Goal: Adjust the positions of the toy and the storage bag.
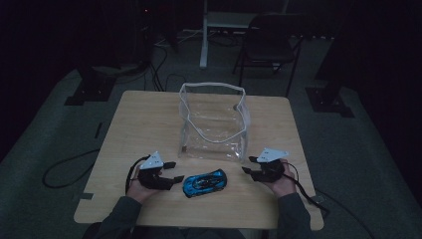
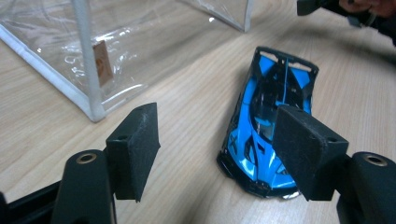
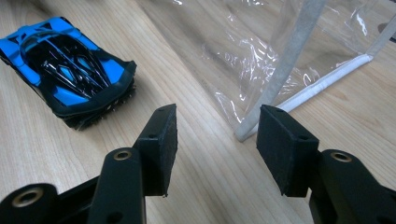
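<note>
A blue and black toy car (image 1: 204, 182) lies on the wooden table (image 1: 144, 119) near its front edge, between the two grippers. Behind it stands a clear plastic bag (image 1: 213, 123) with white trim, its top open. My left gripper (image 1: 174, 171) is open just left of the car; in the left gripper view the car (image 2: 268, 121) lies partly behind the right pad, not held. My right gripper (image 1: 249, 165) is open to the right of the car. In the right gripper view the car (image 3: 70, 70) is at the upper left and the bag's corner (image 3: 280, 84) is straight ahead.
A dark folding chair (image 1: 271, 42) and a white stand leg (image 1: 204, 35) are beyond the table's far edge. Cables (image 1: 64, 169) trail on the grey floor to the left. Bare tabletop lies on both sides of the bag.
</note>
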{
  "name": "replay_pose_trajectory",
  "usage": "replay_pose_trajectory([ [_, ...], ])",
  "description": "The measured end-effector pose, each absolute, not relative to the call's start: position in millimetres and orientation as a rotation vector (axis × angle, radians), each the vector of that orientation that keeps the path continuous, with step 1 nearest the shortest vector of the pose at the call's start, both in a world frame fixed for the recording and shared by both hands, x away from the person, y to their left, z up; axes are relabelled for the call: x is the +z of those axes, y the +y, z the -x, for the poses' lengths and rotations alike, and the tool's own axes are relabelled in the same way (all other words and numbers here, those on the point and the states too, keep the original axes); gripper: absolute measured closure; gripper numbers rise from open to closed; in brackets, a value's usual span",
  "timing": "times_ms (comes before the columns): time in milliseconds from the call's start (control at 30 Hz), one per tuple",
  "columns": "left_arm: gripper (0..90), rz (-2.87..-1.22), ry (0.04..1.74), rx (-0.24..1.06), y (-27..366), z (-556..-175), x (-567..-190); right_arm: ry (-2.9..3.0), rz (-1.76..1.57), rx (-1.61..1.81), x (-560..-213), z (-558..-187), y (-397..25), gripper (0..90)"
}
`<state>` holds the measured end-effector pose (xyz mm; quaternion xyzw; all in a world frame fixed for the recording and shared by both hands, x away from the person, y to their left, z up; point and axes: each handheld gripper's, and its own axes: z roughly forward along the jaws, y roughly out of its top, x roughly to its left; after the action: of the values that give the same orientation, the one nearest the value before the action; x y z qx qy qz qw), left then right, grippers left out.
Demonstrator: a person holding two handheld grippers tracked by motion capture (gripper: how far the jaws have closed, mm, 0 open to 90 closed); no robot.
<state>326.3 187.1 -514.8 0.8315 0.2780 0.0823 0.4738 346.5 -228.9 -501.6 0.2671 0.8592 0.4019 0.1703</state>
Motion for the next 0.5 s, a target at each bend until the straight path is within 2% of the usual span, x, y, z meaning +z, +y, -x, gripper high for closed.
replay_pose_trajectory([
  [500,30.0,-2.12,0.661,0.213,171.7,-322.6,-523.6,2.472,-0.739,1.114,-506.0,-343.9,-224.1,47.7],
])
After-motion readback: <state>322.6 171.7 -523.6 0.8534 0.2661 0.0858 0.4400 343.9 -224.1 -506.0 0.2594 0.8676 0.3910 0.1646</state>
